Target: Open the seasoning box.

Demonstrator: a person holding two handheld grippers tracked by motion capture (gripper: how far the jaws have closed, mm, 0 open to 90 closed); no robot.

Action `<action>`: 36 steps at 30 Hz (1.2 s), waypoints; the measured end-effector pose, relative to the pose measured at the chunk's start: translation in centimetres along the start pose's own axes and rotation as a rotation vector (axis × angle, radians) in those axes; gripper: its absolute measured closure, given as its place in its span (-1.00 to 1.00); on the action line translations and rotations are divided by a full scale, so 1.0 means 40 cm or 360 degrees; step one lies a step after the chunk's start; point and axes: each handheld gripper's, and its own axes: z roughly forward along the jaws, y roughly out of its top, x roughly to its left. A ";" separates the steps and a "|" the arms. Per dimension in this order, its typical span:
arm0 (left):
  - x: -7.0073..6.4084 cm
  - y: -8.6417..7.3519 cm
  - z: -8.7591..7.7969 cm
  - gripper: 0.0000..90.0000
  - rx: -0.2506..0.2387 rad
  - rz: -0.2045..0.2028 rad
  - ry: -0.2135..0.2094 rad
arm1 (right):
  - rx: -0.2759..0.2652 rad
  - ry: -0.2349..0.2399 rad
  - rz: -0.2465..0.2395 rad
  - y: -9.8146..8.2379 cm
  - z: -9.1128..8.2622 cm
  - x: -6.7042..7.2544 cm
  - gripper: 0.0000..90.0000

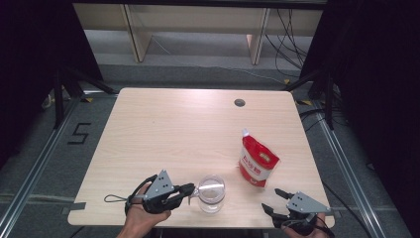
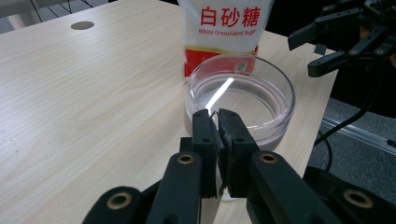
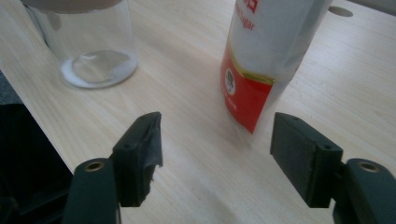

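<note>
My left tongs (image 1: 190, 191) are clenched on the near rim of the jar (image 1: 212, 192), which stands near the front edge of the worktop (image 1: 163, 129), a little right of its middle. From above, the tips meet the glass at its left side. The left gripper view gives what the high view cannot: the two jaws pressed almost together with the thin glass wall (image 2: 215, 113) pinched between them, one jaw inside the rim and one outside. It also looks into the jar (image 2: 240, 95), whose mouth is uncovered, with a bright streak of reflected light across its bottom.

My right tongs (image 1: 274, 200) are released, with nothing between the jaws. They hover over the front right corner of the worktop, apart from both jar and pouch. No earlier picture is at hand for them.

The sugar pouch (image 1: 257, 161) stands upright just right of and behind the jar, apart from it. The high view shows its white spout on top and red front. The left gripper view shows it right behind the jar, with red Chinese characters and "White Granulated Sugar" (image 2: 227, 31) readable. In the right gripper view the pouch (image 3: 264, 60) rises ahead of the gap between the jaws, its red base on the wood, and the jar (image 3: 91, 44) sits to its left with a thin white layer on the bottom.

The high view adds a round cable hole (image 1: 239, 102) near the far edge.
</note>
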 end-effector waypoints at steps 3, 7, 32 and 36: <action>-0.001 -0.001 0.000 0.89 -0.0003 0.0002 0.0008 | -0.0034 0.0006 -0.0009 0.002 0.000 0.000 -0.17; -0.002 -0.002 0.000 0.89 -0.0007 0.0004 0.0012 | -0.0059 0.0043 0.0057 0.007 -0.004 0.012 -0.05; 0.000 -0.007 0.001 0.88 -0.0021 0.0014 0.0010 | -0.0283 0.0232 -0.0043 0.074 0.003 0.079 0.68; 0.000 -0.008 0.003 0.88 -0.0032 0.0017 0.0006 | -0.0286 0.0267 -0.0026 0.084 0.015 0.094 0.74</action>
